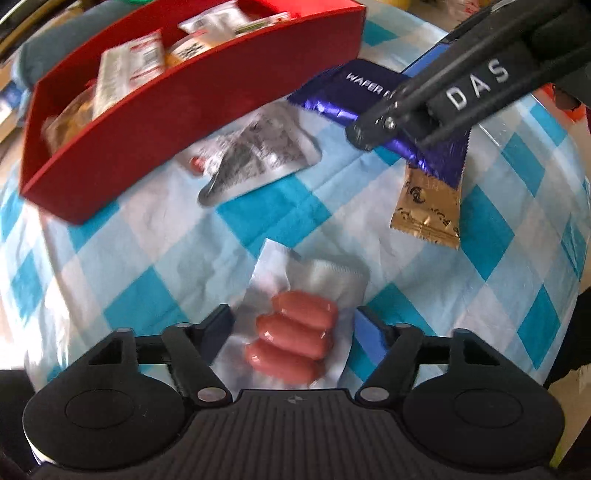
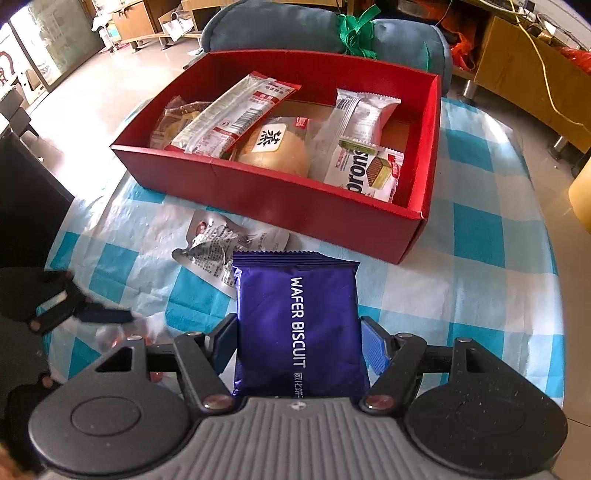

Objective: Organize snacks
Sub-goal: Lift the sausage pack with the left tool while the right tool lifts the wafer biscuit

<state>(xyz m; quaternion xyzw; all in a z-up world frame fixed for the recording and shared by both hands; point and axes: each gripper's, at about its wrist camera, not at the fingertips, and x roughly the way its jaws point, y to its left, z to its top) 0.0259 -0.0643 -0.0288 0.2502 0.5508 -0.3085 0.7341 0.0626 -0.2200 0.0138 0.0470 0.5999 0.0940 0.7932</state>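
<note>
A red box (image 2: 280,192) with several snack packs stands at the far side of the checked table; it also shows in the left wrist view (image 1: 155,122). My right gripper (image 2: 297,338) is shut on a purple wafer biscuit pack (image 2: 295,325), held above the cloth in front of the box; the pack also shows in the left wrist view (image 1: 369,96). My left gripper (image 1: 293,321) is open around a clear pack of three sausages (image 1: 295,339) lying on the cloth. A silver printed pack (image 1: 255,158) lies by the box, also in the right wrist view (image 2: 221,251). A gold sachet (image 1: 428,206) lies right.
The blue-and-white checked cloth (image 2: 480,258) covers the round table. A grey-blue cushion with a green ribbon (image 2: 332,29) sits behind the box. Wooden furniture (image 2: 524,70) and floor lie beyond the table's edge.
</note>
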